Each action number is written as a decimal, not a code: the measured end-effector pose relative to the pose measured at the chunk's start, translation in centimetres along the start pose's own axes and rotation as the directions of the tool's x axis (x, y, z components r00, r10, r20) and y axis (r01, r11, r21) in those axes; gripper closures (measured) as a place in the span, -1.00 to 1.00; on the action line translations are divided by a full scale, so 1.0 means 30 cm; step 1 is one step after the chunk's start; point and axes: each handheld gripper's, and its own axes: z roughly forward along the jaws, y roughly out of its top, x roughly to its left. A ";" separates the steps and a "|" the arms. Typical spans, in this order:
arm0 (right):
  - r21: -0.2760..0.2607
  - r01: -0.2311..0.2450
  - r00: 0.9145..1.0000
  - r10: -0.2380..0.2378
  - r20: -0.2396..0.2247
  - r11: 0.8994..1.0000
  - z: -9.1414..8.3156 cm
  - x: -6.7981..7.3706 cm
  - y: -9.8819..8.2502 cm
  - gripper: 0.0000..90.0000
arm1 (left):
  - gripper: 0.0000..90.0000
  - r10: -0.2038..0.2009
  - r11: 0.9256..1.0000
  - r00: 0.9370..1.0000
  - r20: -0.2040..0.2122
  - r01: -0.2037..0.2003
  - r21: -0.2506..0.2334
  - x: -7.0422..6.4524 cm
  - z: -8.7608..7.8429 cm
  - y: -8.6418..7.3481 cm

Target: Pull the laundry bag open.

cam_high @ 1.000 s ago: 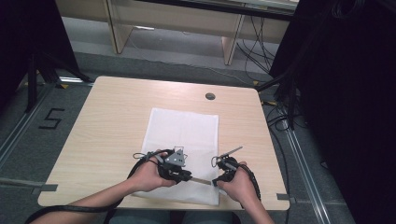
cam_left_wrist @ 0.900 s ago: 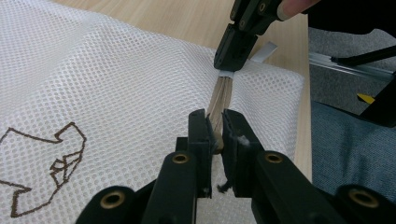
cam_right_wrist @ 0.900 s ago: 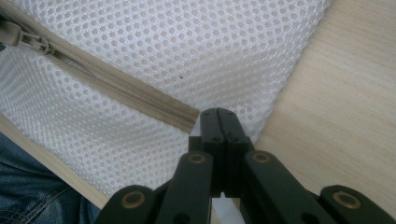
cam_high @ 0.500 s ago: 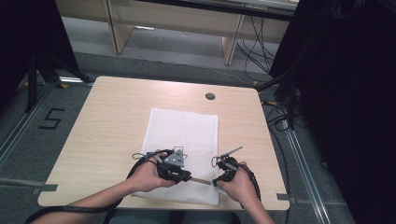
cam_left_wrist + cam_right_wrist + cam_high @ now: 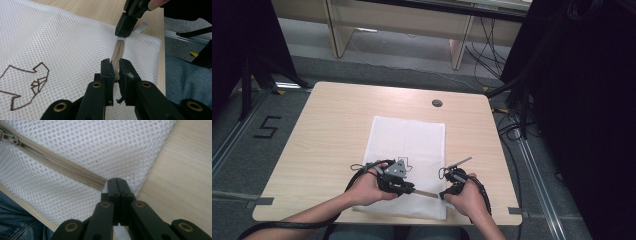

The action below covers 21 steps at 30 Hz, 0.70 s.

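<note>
A white mesh bag (image 5: 409,137) lies flat on the wooden table (image 5: 327,125), with a beige zipper (image 5: 427,193) running along its near edge. My left gripper (image 5: 409,189) is shut on the zipper (image 5: 119,50); the strip is pinched between its jaws (image 5: 116,71). My right gripper (image 5: 444,194) is shut on a white tab at the zipper's end (image 5: 100,183), jaws pressed together (image 5: 117,185). In the left gripper view the right gripper (image 5: 127,23) shows farther along the same strip. The zipper slider (image 5: 5,136) sits at the far left of the right gripper view.
A brown stitched logo (image 5: 30,82) marks the bag. The table's near edge (image 5: 27,212) runs close behind the zipper, with the person's jeans (image 5: 15,227) below it. A round cable hole (image 5: 437,103) sits at the far side of the table. Dark equipment stands to the right.
</note>
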 end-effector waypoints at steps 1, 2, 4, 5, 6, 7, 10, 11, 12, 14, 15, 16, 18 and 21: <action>0.000 0.000 1.000 0.000 0.000 1.000 0.000 0.000 0.000 1.00 | 0.81 -0.009 1.000 1.000 0.002 0.009 -0.008 -0.002 0.001 -0.001; 0.000 0.000 1.000 0.000 0.000 1.000 0.000 0.000 0.000 1.00 | 0.81 -0.010 1.000 1.000 0.003 0.010 -0.009 -0.001 0.001 -0.001; 0.000 0.001 1.000 -0.001 0.001 1.000 0.000 0.001 0.000 1.00 | 0.82 -0.002 1.000 1.000 0.004 0.002 -0.008 0.000 0.000 0.000; 0.000 0.001 1.000 -0.001 0.001 1.000 0.000 0.000 0.000 1.00 | 0.81 0.005 1.000 1.000 0.006 -0.005 -0.007 0.001 -0.001 0.001; 0.000 0.001 1.000 -0.001 0.001 1.000 0.000 0.000 0.000 1.00 | 0.81 0.005 1.000 1.000 0.006 -0.005 -0.007 0.001 -0.001 0.001; 0.000 0.002 1.000 -0.002 0.001 1.000 0.000 0.000 0.000 1.00 | 0.81 -0.002 1.000 1.000 0.007 0.002 -0.007 -0.001 -0.002 0.001; 0.000 0.003 1.000 -0.003 0.001 1.000 0.000 0.000 0.000 1.00 | 0.81 0.002 1.000 1.000 -0.002 -0.002 -0.007 -0.001 -0.013 0.001; 0.000 0.002 1.000 -0.002 0.001 1.000 0.000 0.000 0.000 1.00 | 0.81 -0.006 1.000 1.000 0.000 0.006 -0.012 -0.002 -0.014 0.000; 0.000 0.002 1.000 -0.002 0.002 1.000 0.000 0.001 0.000 1.00 | 0.81 -0.006 1.000 1.000 0.000 0.006 -0.012 -0.002 -0.014 0.000; 0.001 0.002 1.000 -0.002 0.002 1.000 0.000 0.001 0.000 1.00 | 0.81 0.000 1.000 1.000 -0.001 0.000 -0.004 -0.003 -0.014 -0.003; 0.001 0.002 1.000 -0.002 0.002 1.000 0.000 0.001 0.000 1.00 | 0.81 -0.001 1.000 1.000 0.001 0.001 -0.006 -0.003 -0.014 -0.004; 0.002 0.001 1.000 -0.001 0.001 1.000 0.000 0.001 0.000 1.00 | 0.82 -0.003 1.000 1.000 0.002 0.003 -0.009 -0.002 -0.015 -0.003; 0.000 0.002 1.000 -0.002 0.002 1.000 0.000 0.001 0.000 1.00 | 0.82 -0.001 1.000 1.000 0.002 0.001 -0.010 -0.002 -0.015 -0.003; 0.000 0.001 1.000 -0.001 0.001 1.000 0.000 0.001 0.000 1.00 | 0.81 -0.006 1.000 1.000 -0.003 0.006 -0.007 -0.002 -0.021 -0.004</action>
